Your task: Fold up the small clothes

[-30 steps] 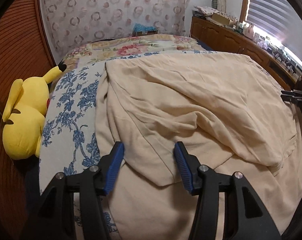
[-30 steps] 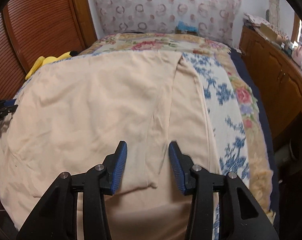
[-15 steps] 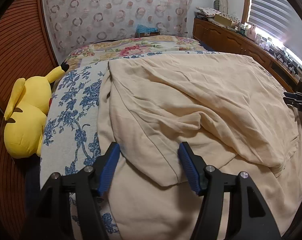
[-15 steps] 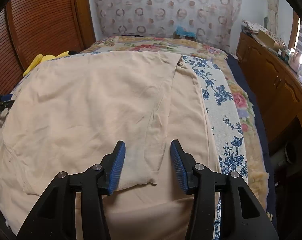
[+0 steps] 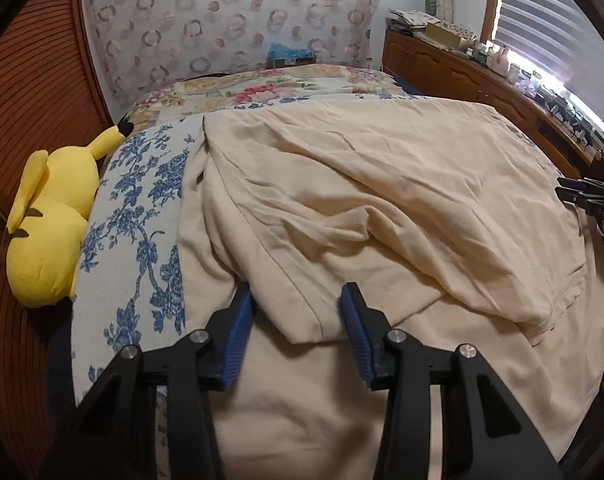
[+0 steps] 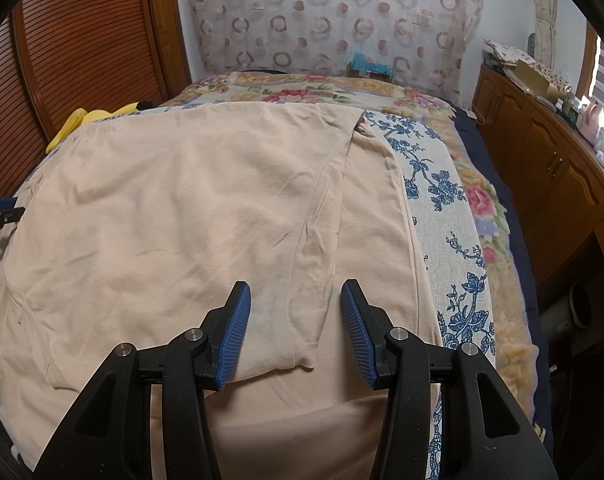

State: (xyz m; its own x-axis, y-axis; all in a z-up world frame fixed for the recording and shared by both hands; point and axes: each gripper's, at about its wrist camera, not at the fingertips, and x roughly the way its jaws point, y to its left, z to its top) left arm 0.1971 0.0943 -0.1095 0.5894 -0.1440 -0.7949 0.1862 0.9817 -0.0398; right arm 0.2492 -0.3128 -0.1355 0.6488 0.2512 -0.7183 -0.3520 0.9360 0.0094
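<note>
The beige garment lies spread across the bed, on top of the blue-flowered sheet, reaching nearly from one side to the other. By the look of it, the folding is only begun: on each side a flap, probably a sleeve or a side panel, is turned in over the body, rumpled on the left and smooth on the right. The main folds that would make it a compact stack look undone.

The left gripper hangs over the near corner of its flap. Its jaws have just been closing, yet they stand apart with the corner between them, and the pads seem not to press it. The right gripper stands the same way over the near corner of its own flap, jaws spread, cloth between them but not pinched.

The garment's near edge drops below both views, so its full shape and kind stay uncertain. Whether the pads brush the cloth cannot be told. A yellow plush toy sits beside the bed, and a wooden cabinet runs along the other side; the clutter on it is too small to read.
</note>
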